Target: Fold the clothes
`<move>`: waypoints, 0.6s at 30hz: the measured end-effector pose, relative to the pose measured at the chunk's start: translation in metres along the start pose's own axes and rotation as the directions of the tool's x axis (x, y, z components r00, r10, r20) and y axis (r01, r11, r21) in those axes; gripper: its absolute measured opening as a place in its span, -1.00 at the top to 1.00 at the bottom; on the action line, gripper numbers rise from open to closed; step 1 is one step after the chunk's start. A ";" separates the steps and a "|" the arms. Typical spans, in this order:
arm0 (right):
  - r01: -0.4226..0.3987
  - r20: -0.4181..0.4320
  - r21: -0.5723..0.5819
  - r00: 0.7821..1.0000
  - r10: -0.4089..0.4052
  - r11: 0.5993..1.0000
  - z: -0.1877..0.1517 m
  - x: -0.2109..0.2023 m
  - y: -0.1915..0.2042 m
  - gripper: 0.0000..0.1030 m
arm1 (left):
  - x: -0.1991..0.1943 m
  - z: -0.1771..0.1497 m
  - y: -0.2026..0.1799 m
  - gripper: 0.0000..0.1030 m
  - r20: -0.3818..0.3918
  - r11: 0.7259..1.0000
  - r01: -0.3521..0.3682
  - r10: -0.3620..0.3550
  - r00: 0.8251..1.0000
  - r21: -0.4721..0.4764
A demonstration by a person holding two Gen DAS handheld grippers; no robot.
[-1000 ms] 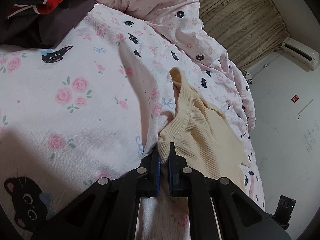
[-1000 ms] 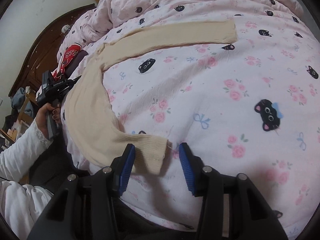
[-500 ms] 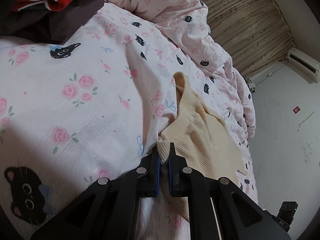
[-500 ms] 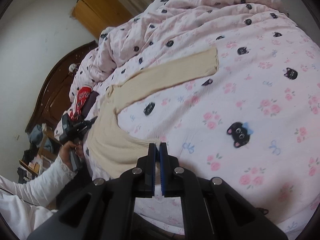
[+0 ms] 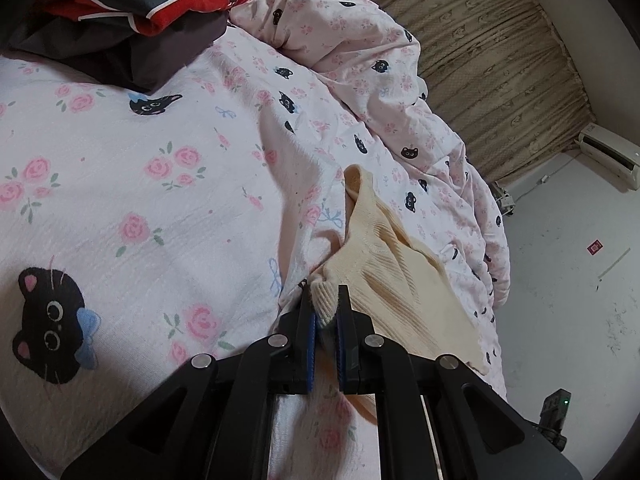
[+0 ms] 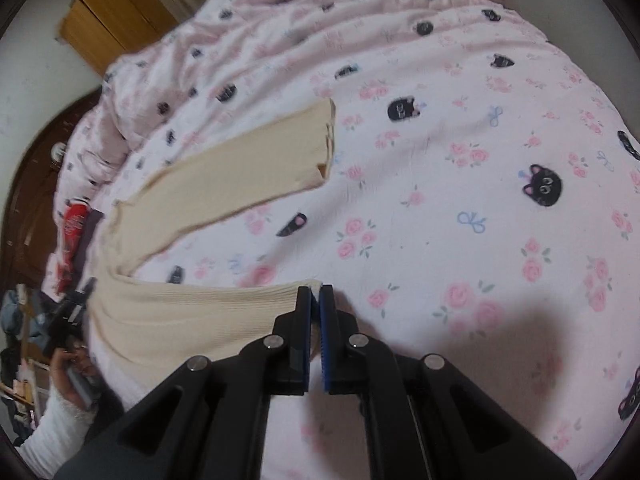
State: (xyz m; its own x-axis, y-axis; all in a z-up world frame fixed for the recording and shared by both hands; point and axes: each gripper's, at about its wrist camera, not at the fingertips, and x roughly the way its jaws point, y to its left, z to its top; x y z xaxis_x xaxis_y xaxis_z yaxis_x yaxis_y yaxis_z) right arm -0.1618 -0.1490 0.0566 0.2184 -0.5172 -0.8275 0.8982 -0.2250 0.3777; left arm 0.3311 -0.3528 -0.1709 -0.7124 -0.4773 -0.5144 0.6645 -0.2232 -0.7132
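A cream ribbed knit garment (image 6: 192,320) lies across the pink cat-and-rose bedspread (image 6: 460,184). Its far sleeve (image 6: 248,172) stretches flat toward the bed's middle. My right gripper (image 6: 316,298) is shut on the near sleeve cuff and holds it just above the bedspread. My left gripper (image 5: 325,306) is shut on a ribbed edge of the same garment (image 5: 400,280), which bunches and hangs to the right. The left gripper also shows in the right wrist view (image 6: 70,316), held in a hand at the bed's left side.
A red-and-black jersey on a dark garment (image 5: 140,4) is piled at the bed's far corner. A bunched duvet (image 5: 360,40) runs along the back. A wooden cabinet (image 6: 112,20) and dark headboard (image 6: 24,200) stand beyond. A wall and air conditioner (image 5: 608,156) are at right.
My right gripper shut on the near sleeve cuff and has carried it up and toward the bed's middle. My left gripper stayed shut on the garment edge and shifted slightly.
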 end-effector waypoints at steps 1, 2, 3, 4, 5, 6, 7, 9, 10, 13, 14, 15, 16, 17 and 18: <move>0.015 -0.004 0.002 1.000 -0.015 1.000 0.000 0.005 0.000 0.87 | 0.000 0.000 0.001 0.87 -0.002 1.000 -0.001 0.001 1.000 0.000; 0.015 0.006 0.009 1.000 -0.015 1.000 -0.002 0.005 0.000 0.85 | 0.001 0.000 0.001 0.87 -0.002 1.000 -0.004 0.004 1.000 0.003; 0.013 0.018 0.017 1.000 -0.013 1.000 -0.004 0.005 -0.001 0.77 | 0.001 0.000 0.001 0.87 -0.002 1.000 -0.005 0.005 1.000 0.006; 0.010 0.035 0.030 0.999 -0.011 0.999 -0.008 0.001 -0.003 0.59 | 0.001 -0.001 0.000 0.87 -0.002 1.000 -0.008 0.008 1.000 0.010; 0.008 0.053 0.042 0.999 -0.010 0.999 -0.011 -0.004 -0.004 0.50 | 0.002 -0.001 0.000 0.87 -0.001 1.000 -0.011 0.011 1.000 0.014; 0.013 0.071 0.045 0.997 -0.016 0.999 -0.017 -0.009 -0.005 0.35 | 0.002 -0.001 0.000 0.87 -0.001 1.000 -0.013 0.013 1.000 0.019; 0.018 0.089 0.037 0.996 -0.021 0.999 -0.023 -0.016 -0.006 0.30 | 0.003 -0.002 0.000 0.87 -0.001 1.000 -0.016 0.016 1.000 0.023; 0.029 0.121 0.010 0.992 -0.030 1.000 -0.037 -0.031 -0.002 0.29 | 0.004 -0.002 0.000 0.87 -0.002 0.999 -0.021 0.021 1.000 0.030; 0.037 0.135 -0.011 0.990 -0.035 0.999 -0.044 -0.038 0.001 0.29 | 0.004 -0.003 0.001 0.87 -0.002 0.999 -0.022 0.022 1.000 0.032; 0.098 0.154 -0.128 0.985 -0.078 0.987 -0.067 -0.052 0.022 0.29 | 0.005 -0.003 0.001 0.86 0.001 0.999 -0.026 0.026 1.000 0.038; 0.117 0.150 -0.182 0.985 -0.090 0.976 -0.076 -0.052 0.032 0.29 | 0.006 -0.004 0.001 0.86 0.002 0.999 -0.028 0.028 1.000 0.041; 0.134 0.146 -0.236 0.984 -0.102 0.962 -0.084 -0.052 0.043 0.29 | 0.006 -0.004 0.001 0.87 0.001 0.999 -0.029 0.029 1.000 0.042; 0.153 0.143 -0.289 0.983 -0.116 0.945 -0.092 -0.051 0.054 0.29 | 0.006 -0.004 0.001 0.86 0.001 0.999 -0.031 0.031 1.000 0.043; 0.180 0.145 -0.343 0.980 -0.137 0.922 -0.101 -0.047 0.066 0.30 | 0.006 -0.004 0.001 0.86 -0.001 0.999 -0.031 0.031 1.000 0.043; 0.210 0.152 -0.395 0.975 -0.162 0.894 -0.109 -0.043 0.078 0.31 | 0.006 -0.004 0.001 0.86 -0.002 0.999 -0.032 0.032 0.999 0.042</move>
State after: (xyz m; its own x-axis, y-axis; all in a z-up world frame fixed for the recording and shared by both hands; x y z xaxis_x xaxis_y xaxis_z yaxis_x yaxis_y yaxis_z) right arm -0.0595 -0.0542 0.0757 0.0093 -0.5936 -0.8047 0.9999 0.0162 -0.0004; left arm 0.3265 -0.3528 -0.1761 -0.6915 -0.4821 -0.5380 0.6957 -0.2438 -0.6757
